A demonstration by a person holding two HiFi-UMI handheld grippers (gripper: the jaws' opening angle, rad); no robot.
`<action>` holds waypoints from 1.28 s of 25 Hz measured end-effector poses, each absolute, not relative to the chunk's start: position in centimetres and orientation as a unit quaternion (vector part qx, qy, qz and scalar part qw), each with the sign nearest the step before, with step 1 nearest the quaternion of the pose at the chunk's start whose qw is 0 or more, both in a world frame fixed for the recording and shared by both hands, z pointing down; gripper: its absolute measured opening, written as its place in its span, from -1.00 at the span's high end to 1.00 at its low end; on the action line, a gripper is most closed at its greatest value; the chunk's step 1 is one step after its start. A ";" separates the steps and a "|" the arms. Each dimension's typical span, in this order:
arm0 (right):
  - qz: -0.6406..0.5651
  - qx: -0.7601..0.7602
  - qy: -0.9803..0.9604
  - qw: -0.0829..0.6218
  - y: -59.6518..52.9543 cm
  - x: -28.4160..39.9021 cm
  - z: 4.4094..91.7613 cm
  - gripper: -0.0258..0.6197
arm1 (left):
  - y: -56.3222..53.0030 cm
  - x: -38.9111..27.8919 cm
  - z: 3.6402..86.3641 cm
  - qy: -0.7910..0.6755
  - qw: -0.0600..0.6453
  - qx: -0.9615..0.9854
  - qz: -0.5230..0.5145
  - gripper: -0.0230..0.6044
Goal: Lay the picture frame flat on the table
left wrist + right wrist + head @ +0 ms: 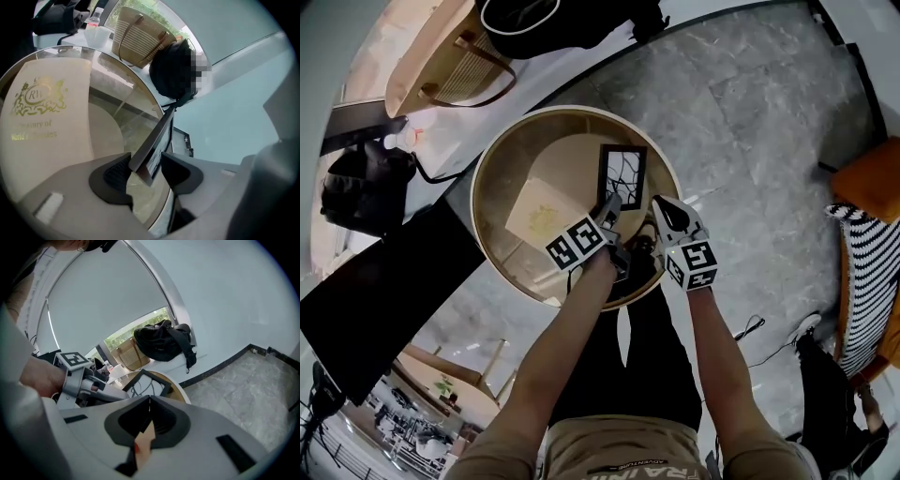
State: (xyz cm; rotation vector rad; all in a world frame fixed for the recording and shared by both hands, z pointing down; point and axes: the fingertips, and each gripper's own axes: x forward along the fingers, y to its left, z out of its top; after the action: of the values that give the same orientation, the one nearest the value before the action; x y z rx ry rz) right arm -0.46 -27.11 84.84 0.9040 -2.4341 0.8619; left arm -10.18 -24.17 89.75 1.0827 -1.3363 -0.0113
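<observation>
A black picture frame (622, 174) with a line drawing is on the round glass table (502, 141), toward its right side. In the left gripper view I see the frame (157, 136) edge-on and slanting, its lower corner between the two pads. My left gripper (609, 208) (145, 171) is at the frame's near edge with its jaws apart, and a gap shows beside the left pad. My right gripper (673, 216) (150, 404) hovers just right of the frame (147, 383) with its jaws closed together and nothing in them.
A cream book (539, 211) (42, 108) with gold print lies on the table left of the frame. A woven bag (450, 61) (140, 35) and a black bag (553, 19) (173, 70) sit on the white ledge behind. A striped chair (867, 281) stands at the right.
</observation>
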 end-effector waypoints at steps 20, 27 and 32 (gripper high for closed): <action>0.333 0.303 -0.872 0.192 -25.4 0.1 85.1 0.90 | -23.7 -12.2 90.7 -0.676 0.526 0.484 0.179 0.19; 0.332 0.300 -0.874 0.193 -25.0 0.2 85.0 0.90 | -24.3 -12.4 90.0 -0.679 0.487 0.513 0.195 0.19; 0.317 0.306 -0.876 0.197 -25.1 0.2 83.9 0.90 | -25.2 -12.3 87.7 -0.668 0.457 0.558 0.182 0.19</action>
State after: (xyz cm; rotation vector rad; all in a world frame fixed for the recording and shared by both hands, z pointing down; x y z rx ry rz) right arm 0.19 -25.11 83.87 0.8571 -2.4516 0.8867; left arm -12.27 -25.17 87.66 1.3754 -1.6466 0.4487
